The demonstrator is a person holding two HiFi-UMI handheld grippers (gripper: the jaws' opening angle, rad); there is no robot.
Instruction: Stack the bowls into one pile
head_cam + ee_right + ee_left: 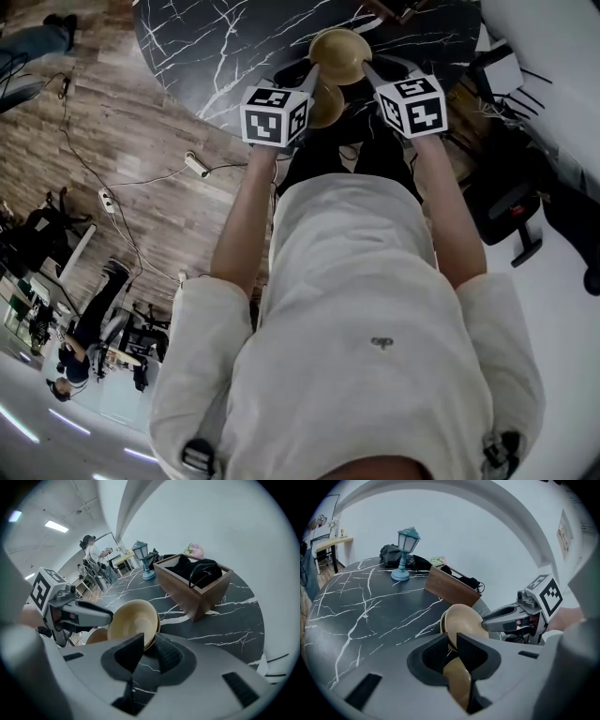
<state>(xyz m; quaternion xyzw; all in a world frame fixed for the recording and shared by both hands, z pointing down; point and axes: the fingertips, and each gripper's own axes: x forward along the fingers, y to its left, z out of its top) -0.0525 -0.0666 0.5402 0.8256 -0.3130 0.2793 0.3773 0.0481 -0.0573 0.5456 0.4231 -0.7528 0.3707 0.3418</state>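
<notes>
Two grippers are in my hands: the left gripper [452, 641] and the right gripper [147, 641]. I count two bowls for sure, the upper bowl [131, 620] and the lower bowl [457, 681]. The upper one's rim looks doubled from here, so a third may be nested inside it. There is one marbled table [356, 606], one lantern [405, 552] and one wooden box [197, 585].

Bowls [133, 620] smooth matt tan; table [356, 606] polished black marble-look; box [180, 590] brown wood.
</notes>
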